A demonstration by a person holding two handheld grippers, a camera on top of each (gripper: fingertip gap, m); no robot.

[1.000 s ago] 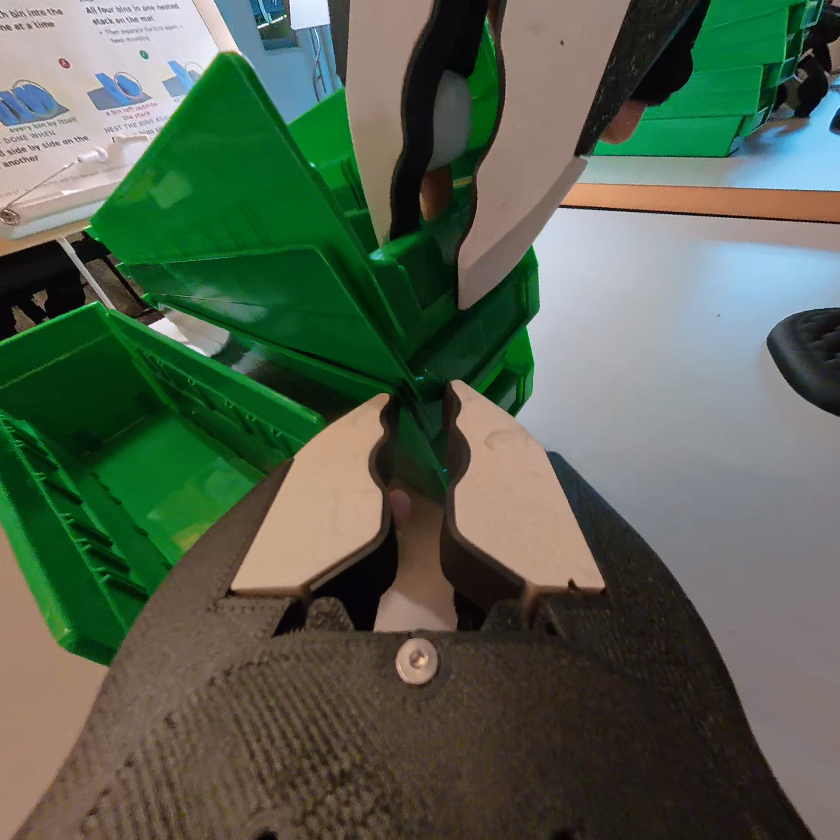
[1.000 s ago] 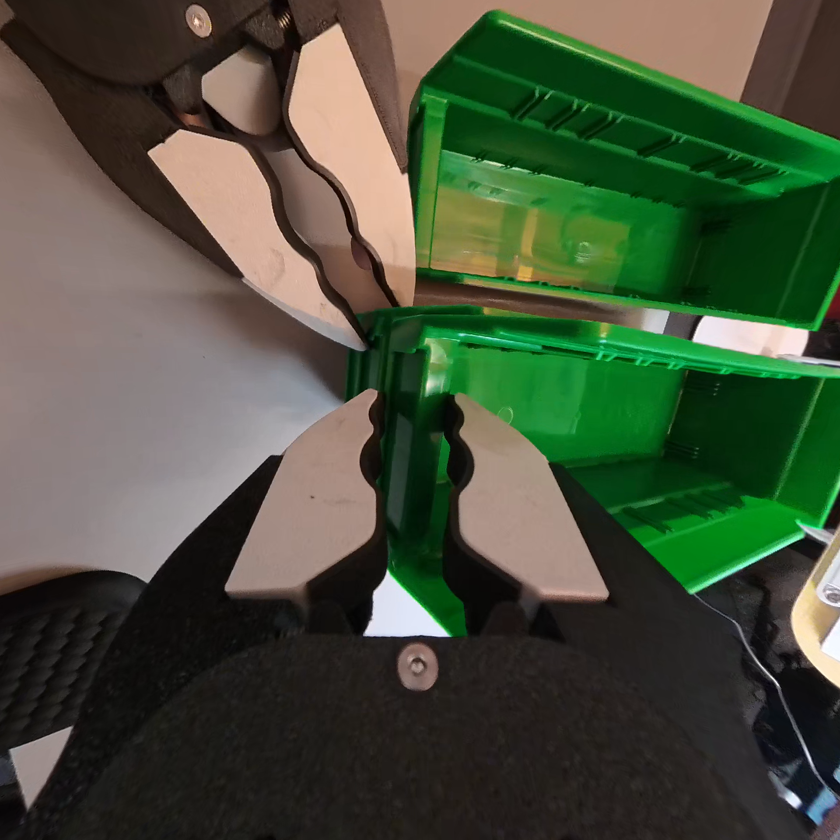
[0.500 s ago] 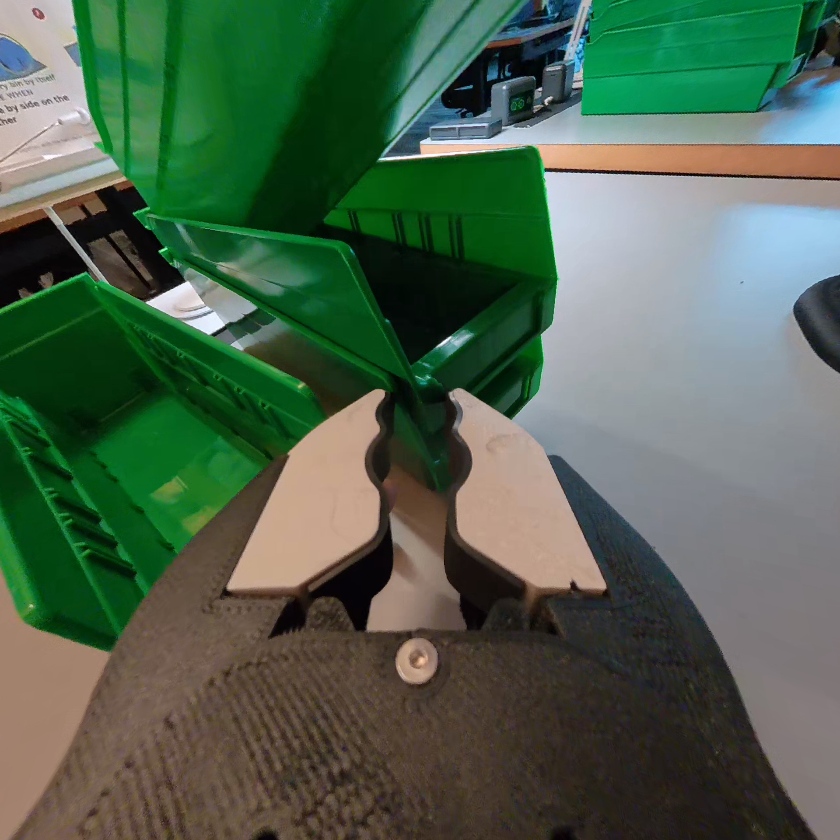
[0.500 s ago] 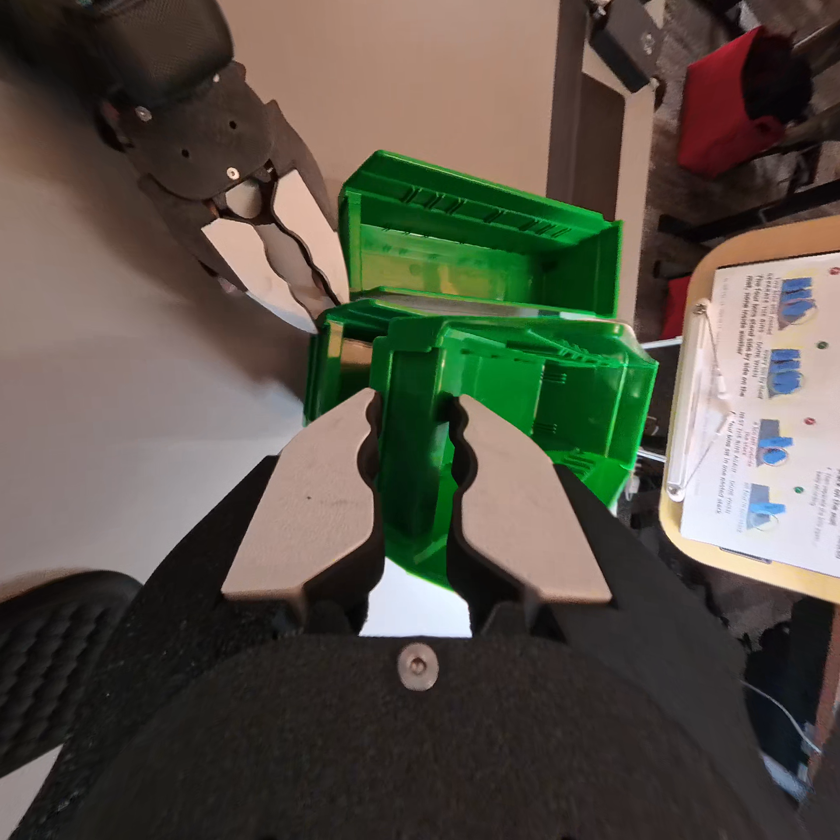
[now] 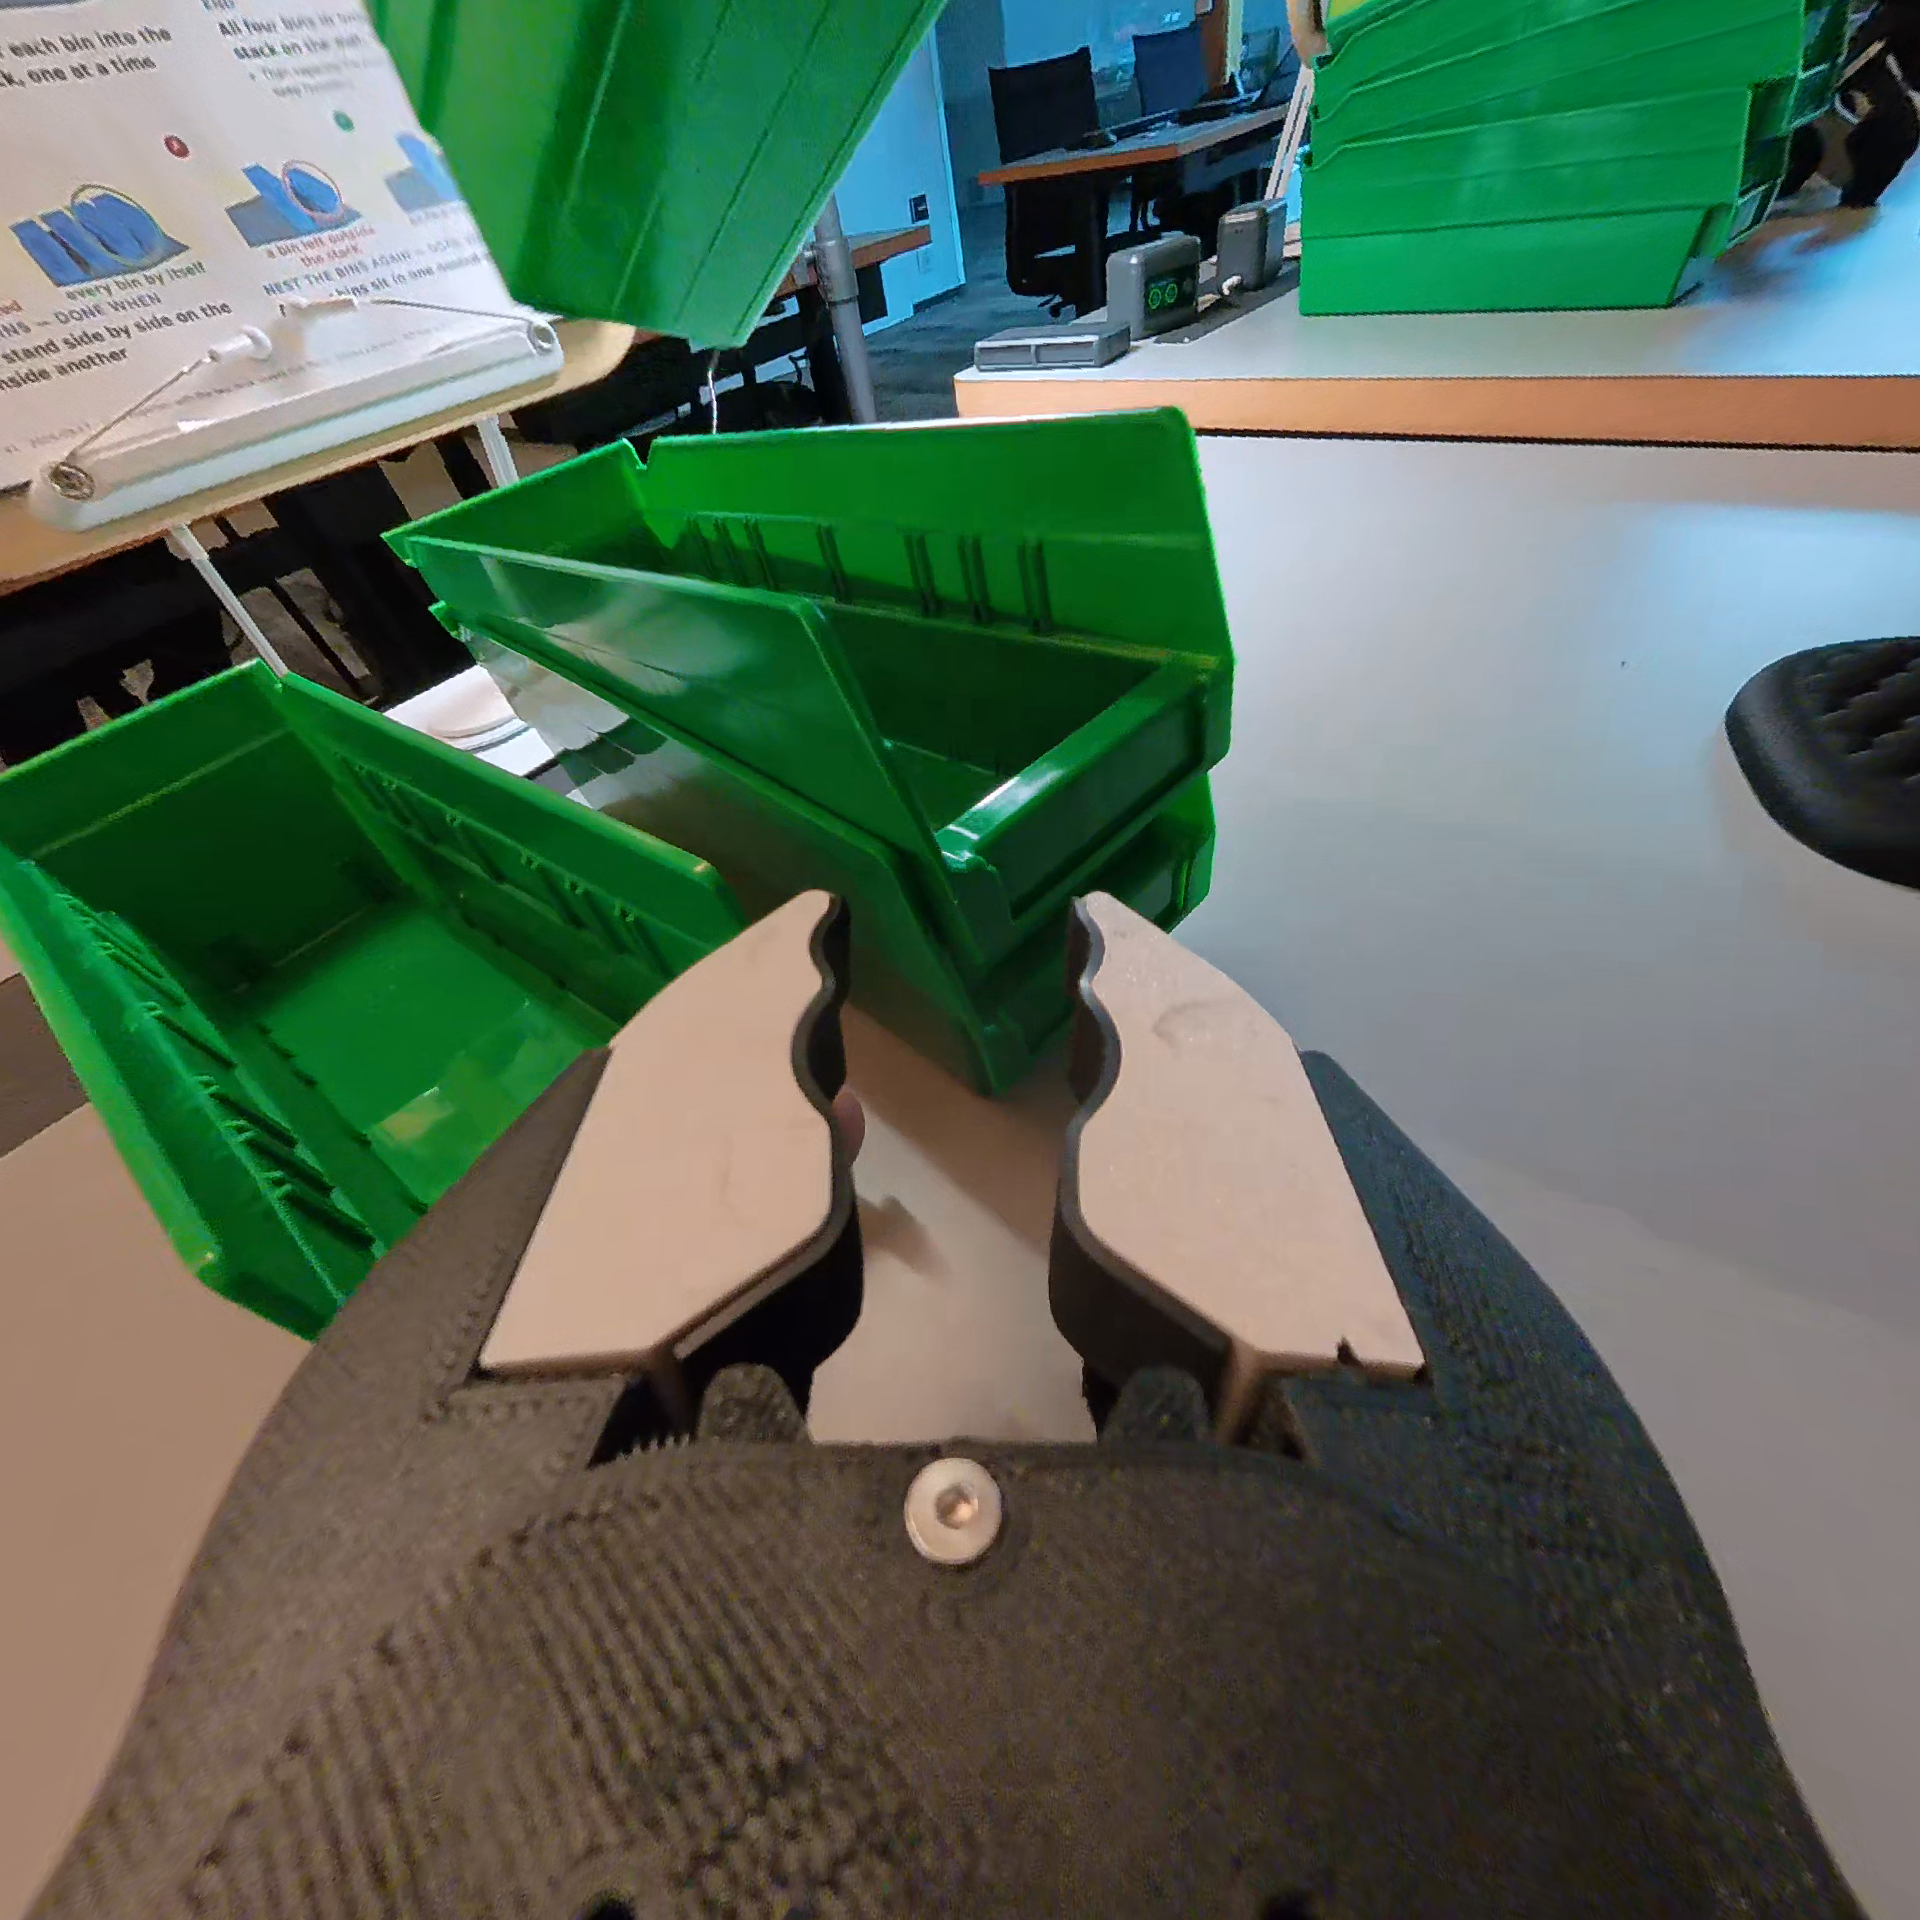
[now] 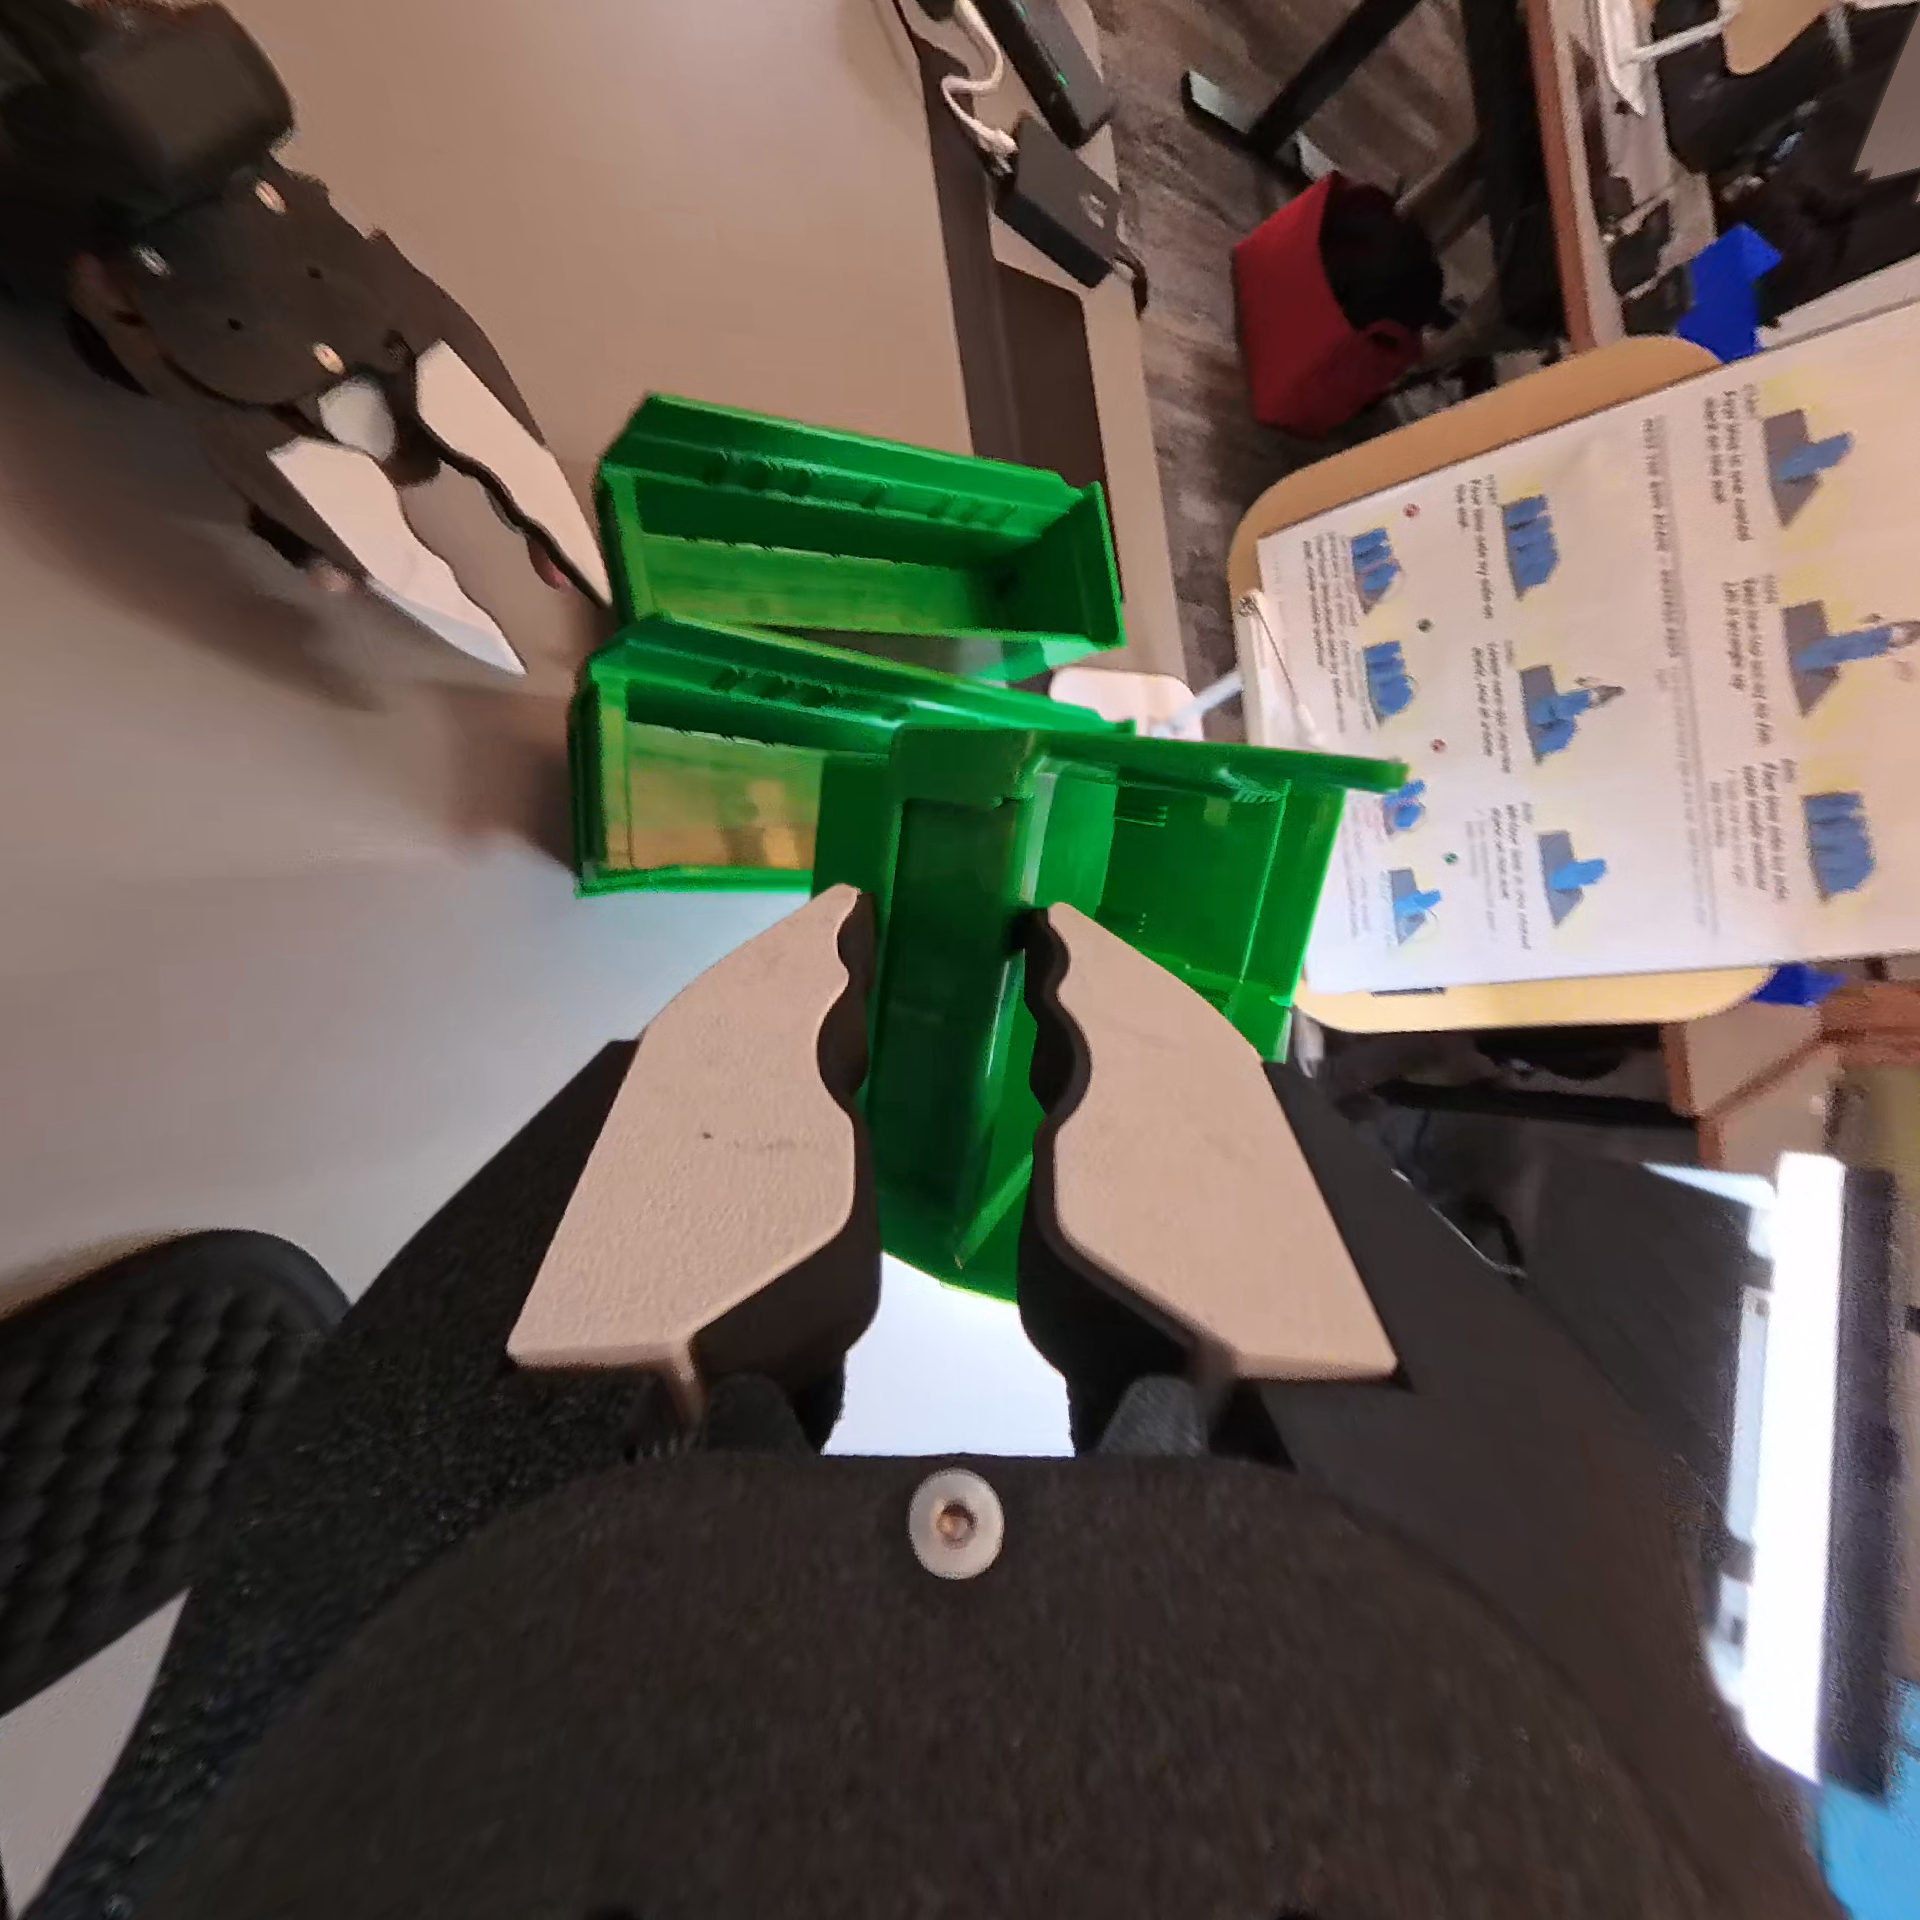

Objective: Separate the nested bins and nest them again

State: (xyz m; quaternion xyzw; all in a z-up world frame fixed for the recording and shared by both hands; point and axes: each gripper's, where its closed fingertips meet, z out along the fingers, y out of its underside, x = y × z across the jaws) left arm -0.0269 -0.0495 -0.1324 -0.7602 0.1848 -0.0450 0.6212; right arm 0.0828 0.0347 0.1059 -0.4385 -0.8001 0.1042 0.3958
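Note:
My right gripper [image 6: 951, 920] is shut on the front lip of a green bin [image 6: 1174, 862] and holds it in the air above the table. This bin's underside shows at the top of the left wrist view [image 5: 644, 156]. A stack of nested green bins [image 5: 831, 707] stands on the table below it, also seen in the right wrist view [image 6: 707, 790]. A single green bin [image 5: 312, 987] stands beside the stack [image 6: 862, 551]. My left gripper [image 5: 951, 935] is open and empty, just in front of the stack's near corner; it also shows in the right wrist view [image 6: 556, 634].
The grey table [image 5: 1507, 935] extends to the right of the stack. An instruction sheet on a stand [image 5: 156, 260] is behind the bins [image 6: 1558, 675]. More green bins [image 5: 1538, 156] are stacked on a far table. A black chair part [image 5: 1839, 758] is at the right edge. The tips of one gripper are about 30 cm away from the tips of the other.
My right gripper has lifted its bin up out of the stack. My left gripper has let go of the stack's corner, opened, and drawn back a little.

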